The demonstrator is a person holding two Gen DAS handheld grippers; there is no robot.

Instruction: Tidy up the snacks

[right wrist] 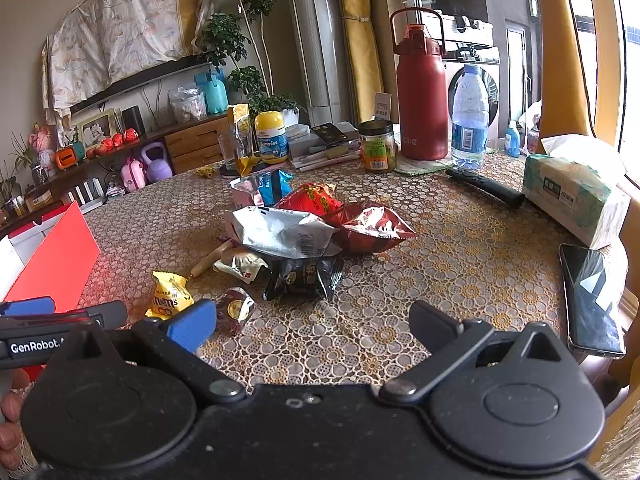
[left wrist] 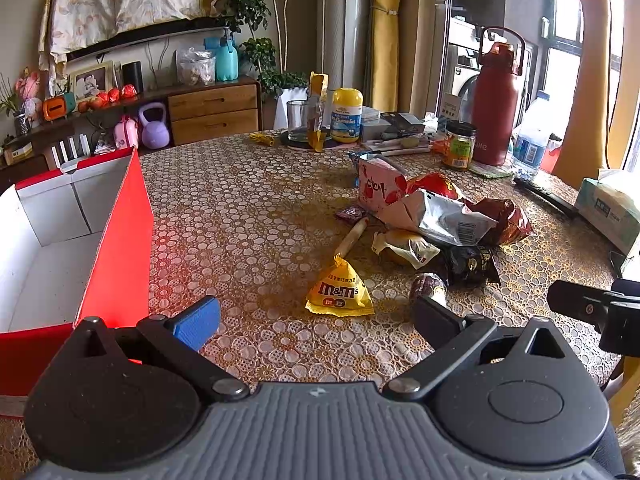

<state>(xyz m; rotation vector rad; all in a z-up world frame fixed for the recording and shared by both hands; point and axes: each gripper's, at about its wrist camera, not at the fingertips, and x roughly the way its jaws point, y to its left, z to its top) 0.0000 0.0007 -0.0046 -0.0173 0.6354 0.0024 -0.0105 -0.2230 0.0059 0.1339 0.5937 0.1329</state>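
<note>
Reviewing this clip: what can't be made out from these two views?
- Red box: near end cut off by the left wrist frame edge and the left tool; in the right wrist view only one red wall shows.
- Bottom snacks in the pile: covered by the silver bag.
- Phone: screen unreadable, glare.
- Right tool: open, empty.

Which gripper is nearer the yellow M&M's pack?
Left. The left gripper is open right behind the M&M's pack; the right gripper, also open, sits off to the pack's right.
</note>
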